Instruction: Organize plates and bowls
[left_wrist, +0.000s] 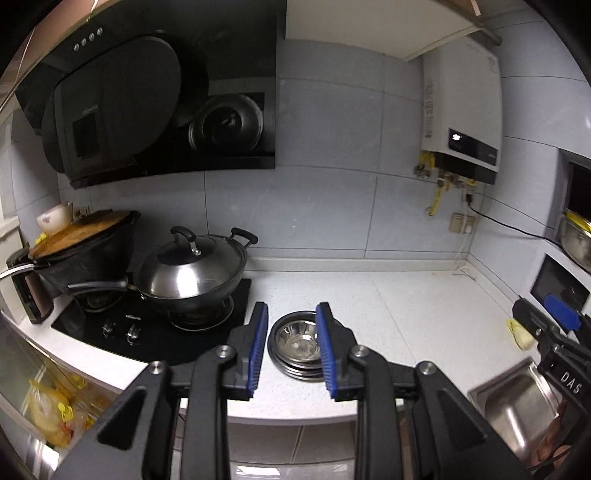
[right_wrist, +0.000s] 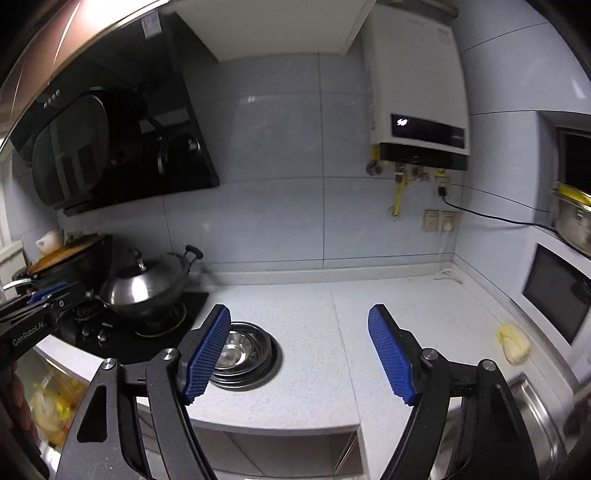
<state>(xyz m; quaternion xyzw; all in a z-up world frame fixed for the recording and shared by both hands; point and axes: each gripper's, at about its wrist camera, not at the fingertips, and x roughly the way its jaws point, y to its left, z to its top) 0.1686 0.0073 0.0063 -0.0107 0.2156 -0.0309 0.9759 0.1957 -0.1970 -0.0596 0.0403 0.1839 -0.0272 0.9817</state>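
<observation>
A stack of steel plates with a steel bowl (left_wrist: 297, 345) nested on top rests on the white counter (left_wrist: 388, 306), just right of the hob. In the right wrist view the same stack (right_wrist: 245, 352) lies partly behind one finger. My left gripper (left_wrist: 292, 314) hovers above and in front of the stack, its blue pads a narrow gap apart with nothing between them. My right gripper (right_wrist: 299, 312) is held wide open and empty above the counter, right of the stack. Each gripper shows at the edge of the other's view: the right gripper (left_wrist: 561, 319) and the left gripper (right_wrist: 44, 295).
A lidded steel wok (left_wrist: 192, 273) and a black pan sit on the black hob (left_wrist: 155, 332) at left. A steel sink (left_wrist: 517, 402) is at the right front, with a yellow cloth (right_wrist: 513, 341) beside it. A water heater (left_wrist: 461, 107) hangs on the tiled wall.
</observation>
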